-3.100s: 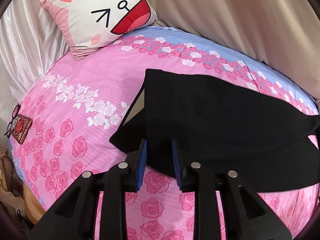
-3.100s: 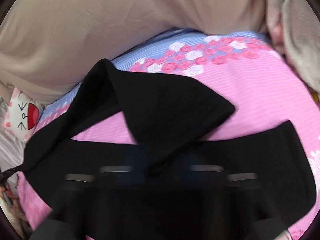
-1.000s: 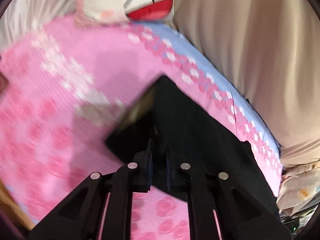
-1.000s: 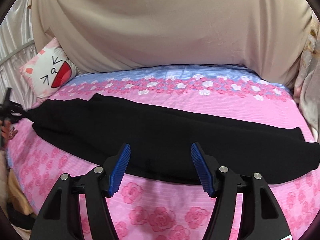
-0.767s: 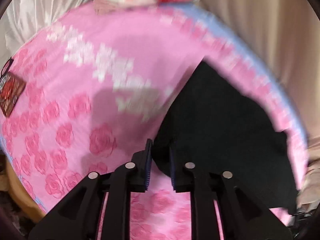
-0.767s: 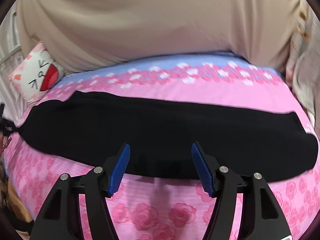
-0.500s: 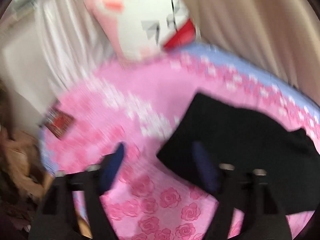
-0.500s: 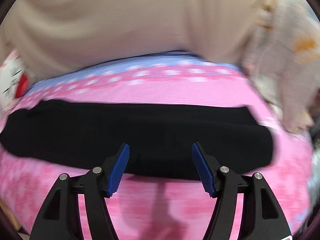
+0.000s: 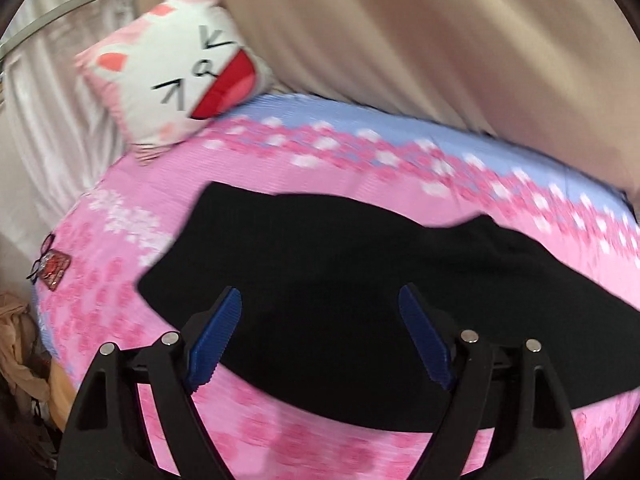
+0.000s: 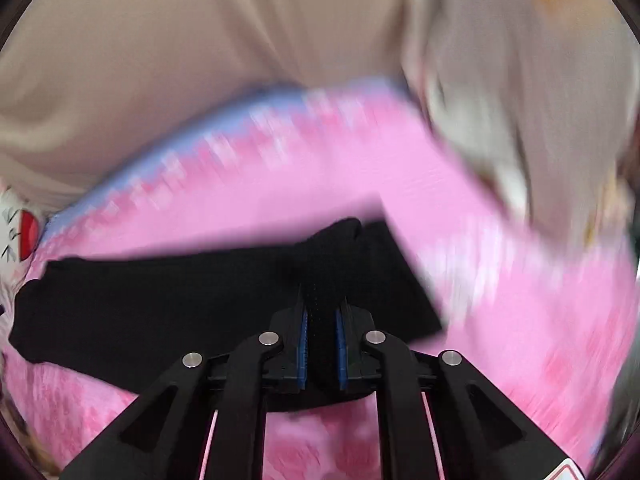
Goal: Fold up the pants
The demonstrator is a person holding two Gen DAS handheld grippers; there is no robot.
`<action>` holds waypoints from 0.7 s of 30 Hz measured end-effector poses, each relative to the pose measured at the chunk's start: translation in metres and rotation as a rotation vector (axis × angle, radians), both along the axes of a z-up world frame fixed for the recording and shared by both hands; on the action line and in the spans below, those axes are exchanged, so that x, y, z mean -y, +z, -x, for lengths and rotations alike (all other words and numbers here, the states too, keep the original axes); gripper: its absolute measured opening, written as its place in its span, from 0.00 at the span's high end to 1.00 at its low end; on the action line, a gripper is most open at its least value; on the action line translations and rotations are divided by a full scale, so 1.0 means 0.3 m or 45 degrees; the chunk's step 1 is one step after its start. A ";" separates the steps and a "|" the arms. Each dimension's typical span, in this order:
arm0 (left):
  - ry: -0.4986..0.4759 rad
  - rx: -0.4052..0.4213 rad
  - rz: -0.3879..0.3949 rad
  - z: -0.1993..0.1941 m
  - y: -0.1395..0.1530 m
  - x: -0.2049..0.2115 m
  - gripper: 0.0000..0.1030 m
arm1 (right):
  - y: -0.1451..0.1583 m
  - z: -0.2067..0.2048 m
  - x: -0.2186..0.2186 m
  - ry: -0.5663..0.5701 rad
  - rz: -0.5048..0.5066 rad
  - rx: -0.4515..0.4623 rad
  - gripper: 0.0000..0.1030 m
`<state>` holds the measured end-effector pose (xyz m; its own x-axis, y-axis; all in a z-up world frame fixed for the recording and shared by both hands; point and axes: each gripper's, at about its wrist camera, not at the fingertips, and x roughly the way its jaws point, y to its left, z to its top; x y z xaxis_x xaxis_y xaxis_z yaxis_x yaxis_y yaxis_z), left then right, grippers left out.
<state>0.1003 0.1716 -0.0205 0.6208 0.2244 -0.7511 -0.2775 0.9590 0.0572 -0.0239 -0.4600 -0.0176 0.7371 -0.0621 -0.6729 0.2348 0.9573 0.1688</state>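
Pants: we see the black pants (image 9: 340, 280) lying in a long strip across the pink rose-print bed (image 9: 248, 168), running along its length, nearer the front edge than the far blue edge.
Pants, right end: in the right wrist view the pants (image 10: 160, 300) have a ridge of cloth pulled up off the bed at their right end, near the bed's right edge.
Left gripper: our left gripper (image 9: 320, 336) hangs over the left end of the pants with its blue pads (image 9: 218, 334) standing wide apart; no cloth is caught between them.
Right gripper: our right gripper (image 10: 321, 344) has its jaws closing, and the pads (image 10: 303, 344) press on the raised ridge of black cloth between them.
Pillow: a cat-face pillow (image 9: 176, 76) leans at the bed's far left corner, well apart from the pants.
Left edge: a small red item with dark-framed glasses (image 9: 50, 268) lies at the bed's left edge.
Backdrop: a beige curtain (image 9: 440, 40) hangs behind the bed's far edge.
Sharpness: the right wrist view is blurred, so we cannot tell finer folds.
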 end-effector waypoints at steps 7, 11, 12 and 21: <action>-0.053 -0.042 -0.064 -0.034 -0.075 0.151 0.20 | -0.012 -0.049 0.074 -0.082 0.306 -0.115 0.68; -0.037 -0.141 -0.056 -0.081 -0.159 0.161 0.20 | -0.213 -0.025 0.164 -0.193 0.202 -0.246 0.71; -0.031 -0.149 -0.052 -0.086 -0.166 0.161 0.20 | -0.179 0.000 0.155 -0.207 0.186 -0.191 0.68; -0.105 -0.092 0.050 -0.192 -0.130 0.196 0.13 | 0.042 -0.018 -0.204 0.089 0.264 0.056 0.37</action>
